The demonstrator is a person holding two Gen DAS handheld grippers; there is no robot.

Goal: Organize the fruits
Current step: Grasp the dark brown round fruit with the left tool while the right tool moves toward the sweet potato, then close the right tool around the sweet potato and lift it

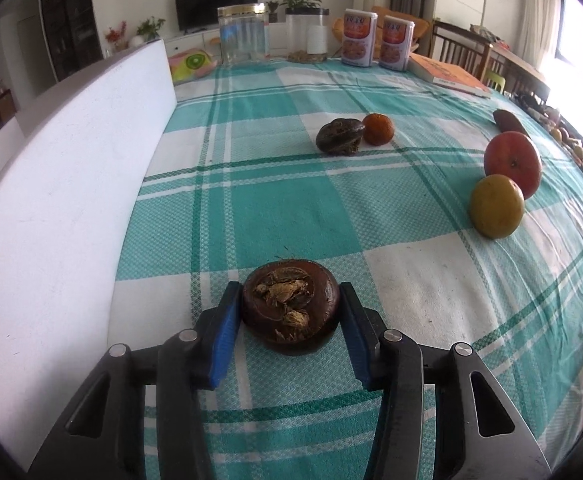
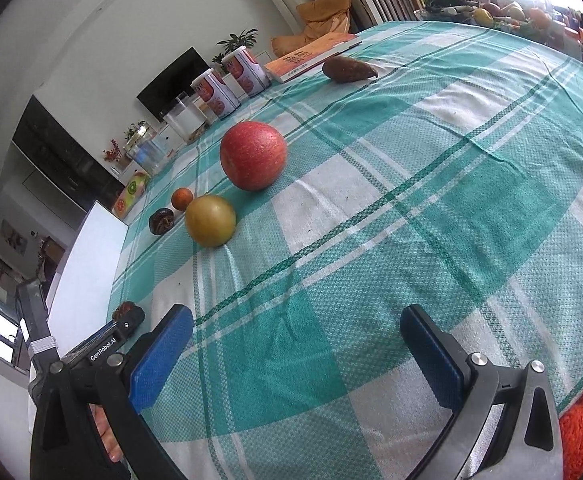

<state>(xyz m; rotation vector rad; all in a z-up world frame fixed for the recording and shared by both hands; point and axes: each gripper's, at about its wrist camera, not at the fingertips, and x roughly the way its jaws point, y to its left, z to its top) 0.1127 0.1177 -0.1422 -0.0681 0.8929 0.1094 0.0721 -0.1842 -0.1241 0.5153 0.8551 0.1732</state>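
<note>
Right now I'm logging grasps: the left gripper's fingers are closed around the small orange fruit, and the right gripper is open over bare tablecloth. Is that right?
Not quite. The left gripper has its fingers around the dark brown fruit, as the left wrist view shows; the small orange fruit lies farther off beside another dark one. The right gripper is open over bare tablecloth.

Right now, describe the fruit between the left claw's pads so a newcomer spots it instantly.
On the teal-and-white checked tablecloth, look at the near edge beside the white board. There the left claw brackets a dark brown mangosteen. Unlike its twin beside the small orange, its dried, yellowish calyx faces up.
</note>
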